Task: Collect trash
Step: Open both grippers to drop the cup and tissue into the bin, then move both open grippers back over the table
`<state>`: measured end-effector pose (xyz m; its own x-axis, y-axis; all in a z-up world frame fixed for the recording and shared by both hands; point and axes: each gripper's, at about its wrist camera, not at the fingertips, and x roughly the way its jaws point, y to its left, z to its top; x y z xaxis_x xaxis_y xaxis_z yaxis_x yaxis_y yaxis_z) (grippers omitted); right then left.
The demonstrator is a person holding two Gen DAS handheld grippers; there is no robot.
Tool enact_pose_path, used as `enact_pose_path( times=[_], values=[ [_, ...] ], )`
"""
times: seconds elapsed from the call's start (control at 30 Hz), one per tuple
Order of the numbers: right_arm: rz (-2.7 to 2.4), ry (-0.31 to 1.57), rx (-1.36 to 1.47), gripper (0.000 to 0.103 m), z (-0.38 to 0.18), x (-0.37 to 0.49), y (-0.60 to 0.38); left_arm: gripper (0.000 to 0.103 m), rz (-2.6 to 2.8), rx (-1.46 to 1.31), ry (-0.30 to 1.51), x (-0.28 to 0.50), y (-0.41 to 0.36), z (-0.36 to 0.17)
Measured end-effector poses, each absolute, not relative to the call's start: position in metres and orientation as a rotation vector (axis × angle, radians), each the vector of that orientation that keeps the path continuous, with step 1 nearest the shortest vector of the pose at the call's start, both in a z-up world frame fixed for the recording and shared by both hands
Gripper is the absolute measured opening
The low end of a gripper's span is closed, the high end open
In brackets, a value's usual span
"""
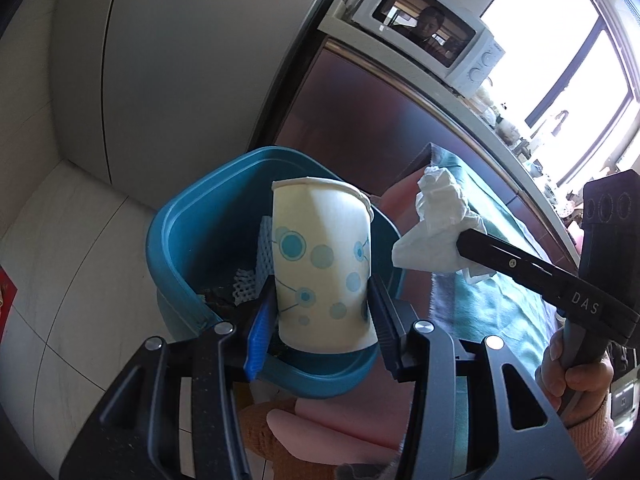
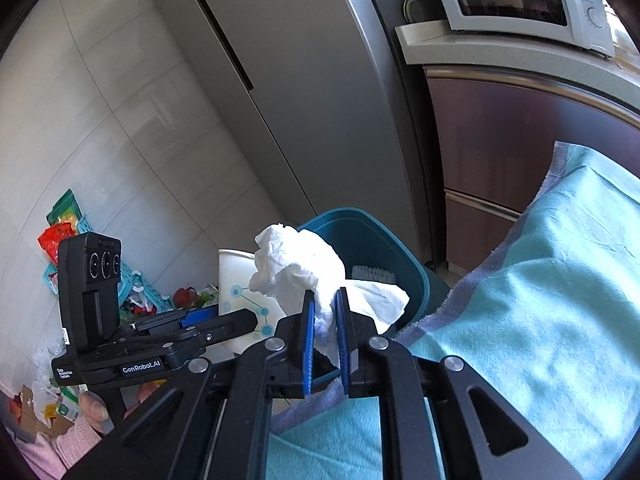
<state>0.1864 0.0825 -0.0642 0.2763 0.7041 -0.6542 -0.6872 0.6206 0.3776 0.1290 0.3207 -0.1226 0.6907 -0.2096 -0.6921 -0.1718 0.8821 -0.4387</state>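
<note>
The left gripper [image 1: 320, 316] clamps one upright paper cup [image 1: 322, 264] over the one teal bin [image 1: 188, 240]. The right gripper [image 2: 325, 328] pinches one crumpled white tissue [image 2: 296, 264] just beside the bin's rim. Beyond, one microwave [image 1: 436, 36] sits on the counter [image 2: 480, 50].

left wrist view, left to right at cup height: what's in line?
Bin → foam net → paper cup → tissue → right gripper → hand holding it.
</note>
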Motion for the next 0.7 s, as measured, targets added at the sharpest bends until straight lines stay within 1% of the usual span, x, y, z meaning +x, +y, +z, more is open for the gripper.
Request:
enact_pose_path(
  times=[0.2, 0.27, 0.3, 0.4, 0.5, 0.7],
  values=[
    [0.923, 0.924, -0.004, 0.016, -0.073, 0.191, 0.095, 0.045, -0.005, -0.539, 0.829, 0.137, 0.325, -0.132],
    [0.915, 0.929, -0.004, 0.018, -0.075, 0.192, 0.096, 0.045, -0.003, -0.558, 0.831, 0.14, 0.327, -0.134],
    [0.912, 0.931, -0.003, 0.021, -0.076, 0.193, 0.097, 0.045, 0.0, -0.564, 0.832, 0.141, 0.328, -0.136],
    [0.906, 0.932, -0.001, 0.022, -0.078, 0.194, 0.096, 0.045, 0.005, -0.571, 0.832, 0.144, 0.33, -0.137],
    [0.903, 0.931, 0.003, 0.026, -0.08, 0.195, 0.095, 0.045, 0.008, -0.572, 0.828, 0.146, 0.33, -0.138],
    [0.909, 0.91, 0.022, 0.026, -0.075, 0.192, 0.085, 0.045, -0.004, -0.565, 0.808, 0.143, 0.327, -0.133]
  ],
)
